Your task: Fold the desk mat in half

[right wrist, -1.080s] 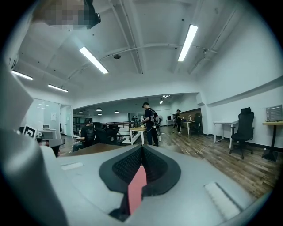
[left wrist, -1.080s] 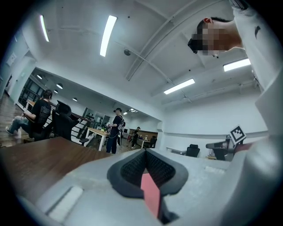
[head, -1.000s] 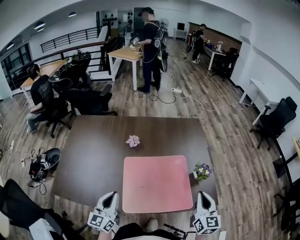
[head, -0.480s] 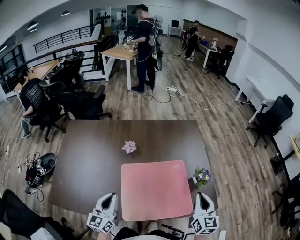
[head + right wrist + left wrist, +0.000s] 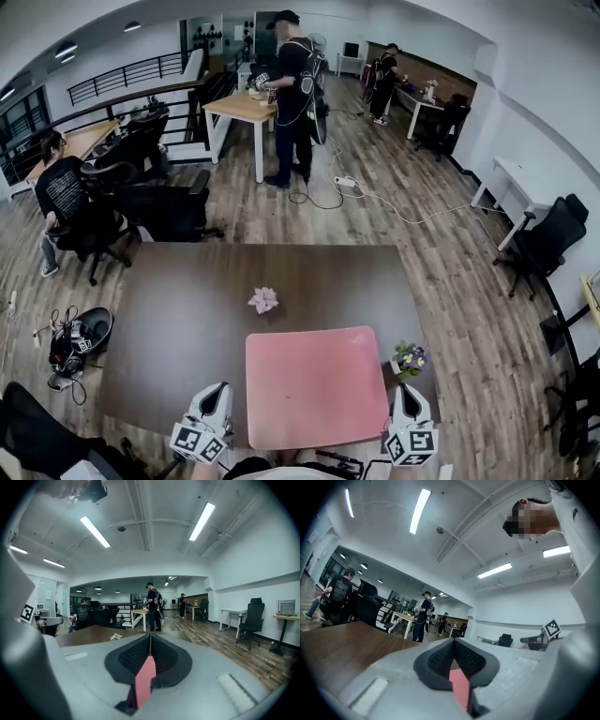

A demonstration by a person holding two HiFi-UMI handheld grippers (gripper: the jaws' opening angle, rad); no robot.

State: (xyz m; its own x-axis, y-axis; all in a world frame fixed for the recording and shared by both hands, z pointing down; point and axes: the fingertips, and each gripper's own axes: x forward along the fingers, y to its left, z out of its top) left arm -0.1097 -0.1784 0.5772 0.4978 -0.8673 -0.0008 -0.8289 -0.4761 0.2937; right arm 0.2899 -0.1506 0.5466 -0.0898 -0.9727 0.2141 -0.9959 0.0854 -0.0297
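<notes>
The pink desk mat lies flat and unfolded on the near half of the dark brown table. My left gripper hovers at the table's near edge, just outside the mat's near left corner. My right gripper is just outside the near right corner. In the left gripper view the jaws meet at their tips, and a pink strip of mat shows in the slit behind them. The right gripper is shut the same way, with a pink strip in its slit. Whether either pinches the mat is unclear.
A small pink flower lies on the table beyond the mat. A little pot of flowers stands by the mat's right edge. A seated person and office chairs are behind the table. Another person stands farther back.
The head view has shifted slightly. The mat stays flat and both grippers keep their places at the near corners.
</notes>
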